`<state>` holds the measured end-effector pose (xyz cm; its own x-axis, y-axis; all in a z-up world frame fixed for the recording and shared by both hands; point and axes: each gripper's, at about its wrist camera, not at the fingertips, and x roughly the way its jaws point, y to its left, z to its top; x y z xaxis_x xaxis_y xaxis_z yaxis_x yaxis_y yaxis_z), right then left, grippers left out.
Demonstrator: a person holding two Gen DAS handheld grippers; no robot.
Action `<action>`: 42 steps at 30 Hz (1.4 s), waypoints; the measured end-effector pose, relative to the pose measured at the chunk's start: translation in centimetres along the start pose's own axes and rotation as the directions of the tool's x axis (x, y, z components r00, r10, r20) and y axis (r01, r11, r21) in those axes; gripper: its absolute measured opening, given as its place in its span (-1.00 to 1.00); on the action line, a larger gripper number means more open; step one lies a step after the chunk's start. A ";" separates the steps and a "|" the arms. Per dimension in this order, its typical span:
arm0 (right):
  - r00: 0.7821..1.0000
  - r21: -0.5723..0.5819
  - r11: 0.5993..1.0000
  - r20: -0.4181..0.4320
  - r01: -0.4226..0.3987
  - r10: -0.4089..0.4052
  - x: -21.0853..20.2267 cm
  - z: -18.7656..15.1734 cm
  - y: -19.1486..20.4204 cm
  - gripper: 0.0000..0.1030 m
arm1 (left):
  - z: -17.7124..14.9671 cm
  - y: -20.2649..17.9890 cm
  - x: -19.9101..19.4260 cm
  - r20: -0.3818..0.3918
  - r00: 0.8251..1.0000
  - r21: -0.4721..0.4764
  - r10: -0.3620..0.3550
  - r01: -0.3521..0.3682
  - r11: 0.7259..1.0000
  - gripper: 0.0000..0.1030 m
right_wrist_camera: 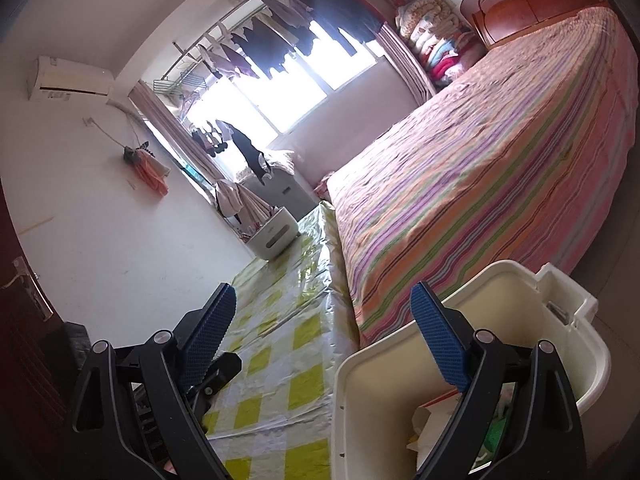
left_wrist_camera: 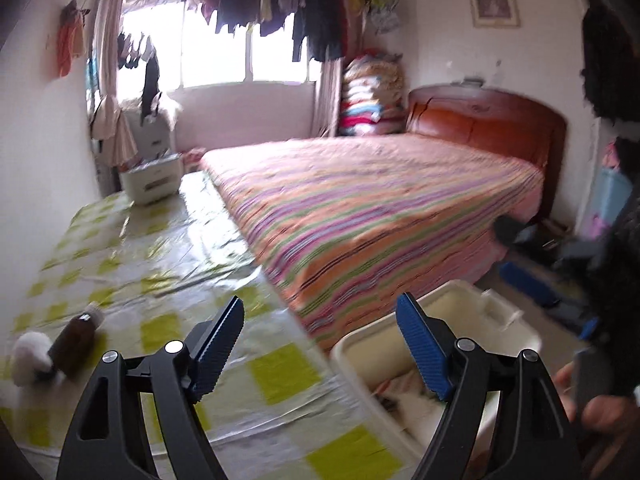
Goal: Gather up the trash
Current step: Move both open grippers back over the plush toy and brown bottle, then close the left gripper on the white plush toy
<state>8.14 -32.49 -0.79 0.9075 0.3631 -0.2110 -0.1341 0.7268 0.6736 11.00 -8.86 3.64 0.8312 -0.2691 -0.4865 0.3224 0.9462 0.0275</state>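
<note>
Looking across a bedroom: we see the bed with a striped pink, orange and green cover filling the right half, wooden headboard at the far wall. Left of the bed, touching its edge, runs the counter under a glossy yellow-green checked plastic sheet. A white appliance sits at its far end near the window. The white plastic bin stands at the foot of the bed, just right of the counter's near corner; paper and wrapper scraps lie inside it, some green. On the counter's near left we have a brown bottle lying on its side, and a white fluffy wad touching its lower end. Both sit well left of the bin. Left gripper: jaws wide open, nothing between them, over the counter edge and bin rim. Right gripper: jaws wide open, empty, above the bin. A hand shows at the left view's right edge.
</note>
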 end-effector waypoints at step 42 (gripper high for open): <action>0.927 -0.042 0.993 -0.365 -0.113 0.090 12.6 -8.8 8.7 0.70 | -6.6 34.7 -0.5 -0.283 0.949 -0.094 0.139 -0.172 0.981 0.48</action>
<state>14.85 -16.47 -3.85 0.6839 0.6147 -0.3930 -0.2524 0.7047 0.6631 18.82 25.25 -0.93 0.7052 -0.0727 -0.7053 0.1307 0.9910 0.0286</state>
